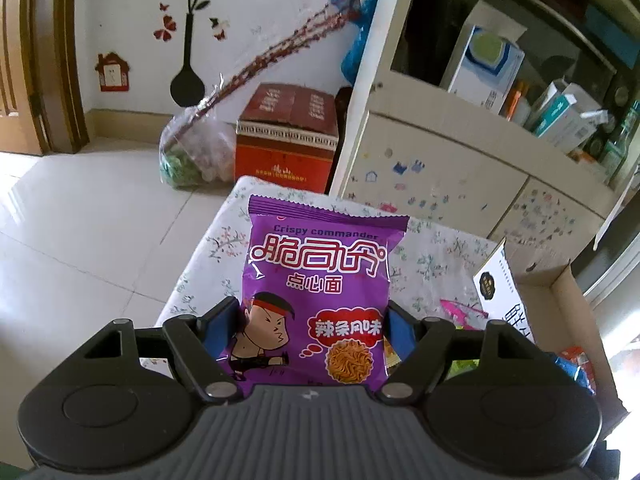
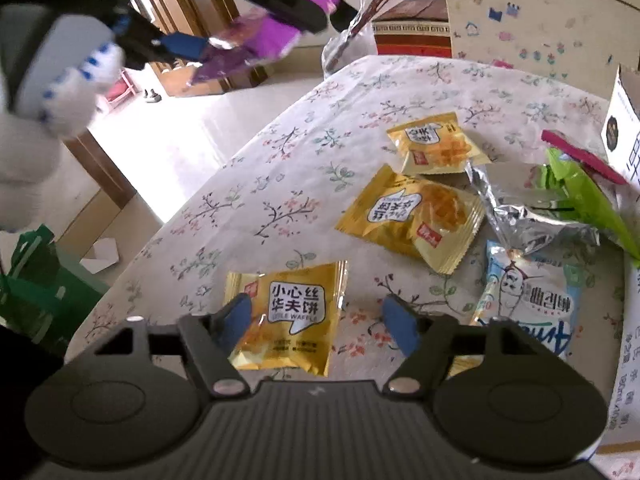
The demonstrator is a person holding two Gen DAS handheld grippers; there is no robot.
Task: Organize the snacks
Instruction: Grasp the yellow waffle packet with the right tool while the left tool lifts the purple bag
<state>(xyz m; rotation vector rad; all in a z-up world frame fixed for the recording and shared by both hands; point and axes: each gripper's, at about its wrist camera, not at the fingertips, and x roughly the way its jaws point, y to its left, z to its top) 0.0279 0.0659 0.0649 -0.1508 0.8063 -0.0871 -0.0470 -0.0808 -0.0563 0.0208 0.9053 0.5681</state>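
Clamped between the left gripper's (image 1: 316, 332) blue pads, a purple noodle-snack packet (image 1: 320, 292) is held up above the flowered table (image 2: 280, 168). Right gripper (image 2: 320, 320) stands released over a yellow waffle packet (image 2: 286, 316) lying flat there.

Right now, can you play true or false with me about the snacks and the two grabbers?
1. The left gripper holds a purple snack packet. True.
2. Three yellow waffle packets lie on the flowery tablecloth. True.
3. The right gripper is squeezing a yellow packet. False: its jaws are open, with the nearest waffle packet lying flat under them.
4. The purple packet lies on the table. False: it is lifted.
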